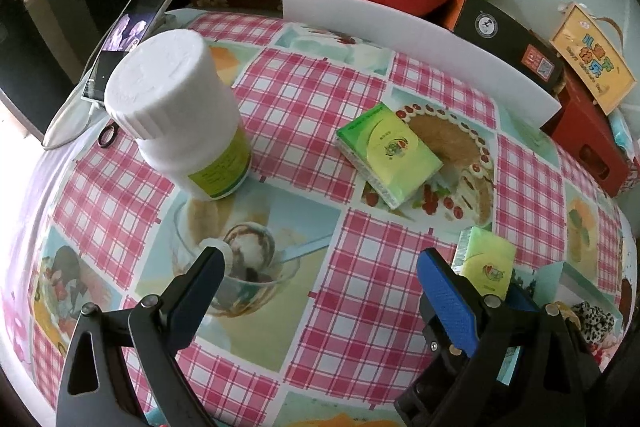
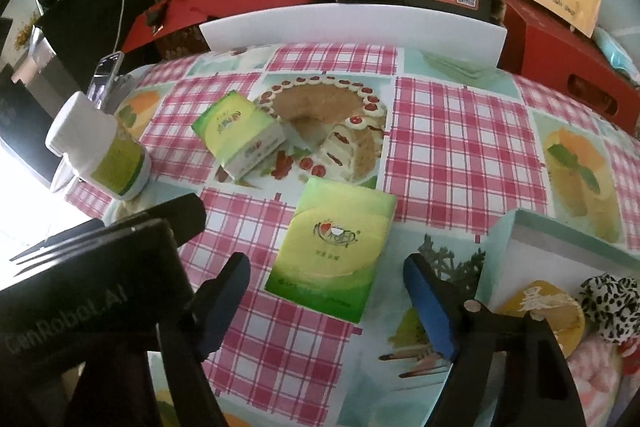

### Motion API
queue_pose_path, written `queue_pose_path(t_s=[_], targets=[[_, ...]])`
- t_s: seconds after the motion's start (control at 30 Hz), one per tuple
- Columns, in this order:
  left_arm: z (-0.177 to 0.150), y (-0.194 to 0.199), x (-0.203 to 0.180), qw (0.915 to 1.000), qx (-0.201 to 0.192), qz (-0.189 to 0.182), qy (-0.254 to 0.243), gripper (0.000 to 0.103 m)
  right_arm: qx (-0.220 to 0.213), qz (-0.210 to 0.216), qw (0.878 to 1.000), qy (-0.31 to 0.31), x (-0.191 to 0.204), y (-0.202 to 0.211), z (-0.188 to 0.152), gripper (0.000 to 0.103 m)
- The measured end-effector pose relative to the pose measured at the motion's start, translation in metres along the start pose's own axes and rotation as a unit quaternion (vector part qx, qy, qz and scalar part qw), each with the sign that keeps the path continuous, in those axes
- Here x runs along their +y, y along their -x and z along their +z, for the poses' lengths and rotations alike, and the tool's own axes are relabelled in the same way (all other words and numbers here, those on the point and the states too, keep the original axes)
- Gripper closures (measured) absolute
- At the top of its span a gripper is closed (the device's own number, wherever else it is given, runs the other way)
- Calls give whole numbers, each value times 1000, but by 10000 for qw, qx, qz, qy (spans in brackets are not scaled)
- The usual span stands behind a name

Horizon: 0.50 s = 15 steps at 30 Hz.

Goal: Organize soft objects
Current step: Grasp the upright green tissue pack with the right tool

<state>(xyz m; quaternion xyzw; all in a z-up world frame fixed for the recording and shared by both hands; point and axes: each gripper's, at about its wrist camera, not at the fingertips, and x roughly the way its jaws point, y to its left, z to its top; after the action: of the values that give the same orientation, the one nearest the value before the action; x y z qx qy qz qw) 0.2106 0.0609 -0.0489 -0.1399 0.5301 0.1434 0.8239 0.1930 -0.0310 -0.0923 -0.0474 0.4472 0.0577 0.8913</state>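
The right gripper is spread wide around the near tissue pack, low in the frame, ready to pinch. The left gripper waits spread, empty.

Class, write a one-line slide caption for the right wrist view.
Open right gripper poised over a green tissue pack; second tissue pack and white bottle behind on checked tablecloth.
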Motion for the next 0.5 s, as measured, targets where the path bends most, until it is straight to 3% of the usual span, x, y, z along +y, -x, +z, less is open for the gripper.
queue_pose_path(t_s=[0.13, 0.27, 0.5], targets=[[0, -3, 1, 10000, 25, 3, 17, 6, -29, 8, 10000, 12, 1, -1, 1, 29], [0, -5, 1, 10000, 47, -2, 27, 6, -66, -14, 9999, -84, -3, 1, 1, 44], [2, -4, -1, 10000, 37, -16, 18, 6, -63, -4, 9999, -134, -7, 3, 2, 45]])
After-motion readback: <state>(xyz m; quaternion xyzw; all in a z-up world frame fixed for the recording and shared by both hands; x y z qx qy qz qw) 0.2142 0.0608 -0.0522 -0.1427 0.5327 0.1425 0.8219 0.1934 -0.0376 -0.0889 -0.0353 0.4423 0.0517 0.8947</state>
